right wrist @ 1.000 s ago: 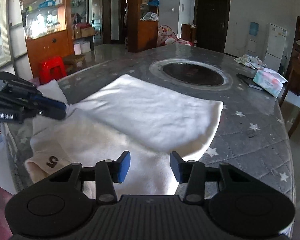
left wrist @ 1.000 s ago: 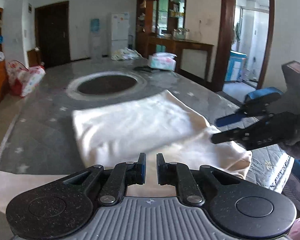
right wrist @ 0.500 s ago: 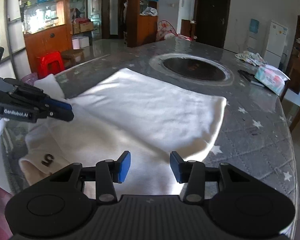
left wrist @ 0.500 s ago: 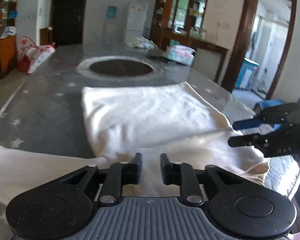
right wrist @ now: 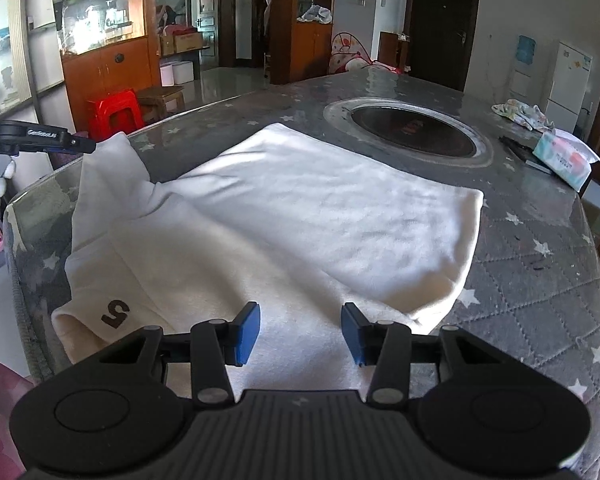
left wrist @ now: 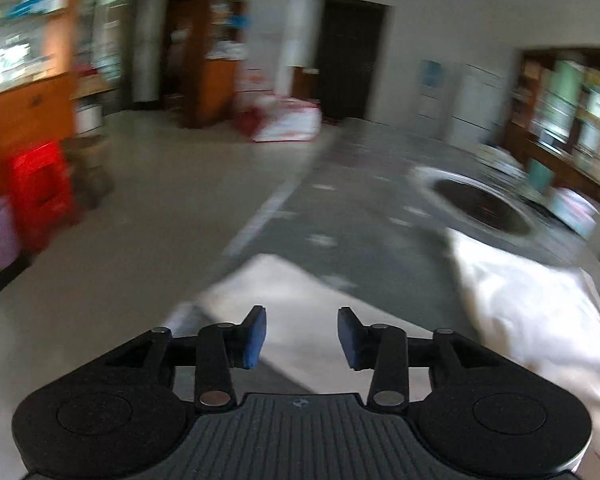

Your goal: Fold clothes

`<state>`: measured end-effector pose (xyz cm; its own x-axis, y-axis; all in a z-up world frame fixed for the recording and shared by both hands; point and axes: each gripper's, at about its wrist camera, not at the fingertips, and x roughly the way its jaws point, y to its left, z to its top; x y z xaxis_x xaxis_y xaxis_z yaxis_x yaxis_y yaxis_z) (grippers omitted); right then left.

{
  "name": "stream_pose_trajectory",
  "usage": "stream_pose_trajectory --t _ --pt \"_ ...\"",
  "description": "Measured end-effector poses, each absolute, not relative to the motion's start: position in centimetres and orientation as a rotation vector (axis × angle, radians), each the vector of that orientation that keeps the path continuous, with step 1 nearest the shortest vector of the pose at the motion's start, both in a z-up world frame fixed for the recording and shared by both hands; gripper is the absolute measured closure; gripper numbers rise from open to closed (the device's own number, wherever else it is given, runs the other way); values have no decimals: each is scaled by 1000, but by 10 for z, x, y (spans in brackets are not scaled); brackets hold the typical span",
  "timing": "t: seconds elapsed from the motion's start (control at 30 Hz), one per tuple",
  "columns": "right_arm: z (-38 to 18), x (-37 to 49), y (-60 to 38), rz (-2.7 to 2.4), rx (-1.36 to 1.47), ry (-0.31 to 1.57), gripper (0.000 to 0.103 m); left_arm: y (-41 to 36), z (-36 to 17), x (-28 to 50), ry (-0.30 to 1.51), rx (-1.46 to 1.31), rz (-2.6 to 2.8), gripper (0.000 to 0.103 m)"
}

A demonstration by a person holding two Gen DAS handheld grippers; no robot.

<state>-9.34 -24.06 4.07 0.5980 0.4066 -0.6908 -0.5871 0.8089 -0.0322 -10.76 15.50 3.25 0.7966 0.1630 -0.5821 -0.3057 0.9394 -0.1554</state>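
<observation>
A cream sweatshirt [right wrist: 320, 216] lies half folded on the grey star-quilted table [right wrist: 540, 280], with a black "5" print [right wrist: 116, 312] near the front edge. One sleeve [right wrist: 108, 168] stretches toward the table's left edge. My right gripper [right wrist: 300, 328] hovers open over the garment's near part, nothing between its blue pads. In the blurred left wrist view, my left gripper [left wrist: 300, 330] is opening above the sleeve [left wrist: 276, 280], with no cloth pinched. The rest of the sweatshirt [left wrist: 520, 300] lies to its right. From the right wrist view, the left gripper's fingers [right wrist: 60, 142] sit beside the sleeve's far end.
A round dark inset [right wrist: 412, 132] sits in the table beyond the garment. A tissue pack [right wrist: 564, 156] and a crumpled cloth [right wrist: 520, 112] lie at the far right. Left of the table are a red stool [right wrist: 114, 112] and wooden cabinets [right wrist: 108, 64].
My left gripper swung left from the garment's middle to the sleeve at the table's left edge, and its jaws went from nearly shut to apart. The right gripper stayed put.
</observation>
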Motion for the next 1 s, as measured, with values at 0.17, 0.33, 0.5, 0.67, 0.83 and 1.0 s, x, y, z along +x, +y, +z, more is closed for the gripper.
stream_pose_trajectory --t 0.17,0.33,0.5,0.67,0.83,1.0 --pt "45 -97 -239 591 -268 714 57 177 20 -101 631 -301 354 60" --pt "51 -101 -239 595 -270 699 55 179 17 -100 629 -294 358 70" --pt "55 -104 -242 586 -262 687 55 186 18 -96 603 -331 337 97" --pt "59 -108 -249 568 -248 670 55 178 42 -105 518 -357 249 98" --pt "63 -111 -257 555 -224 651 55 146 81 -110 451 -351 90 99" --pt "65 -115 -265 550 -205 629 55 95 118 -108 409 -323 -106 99"
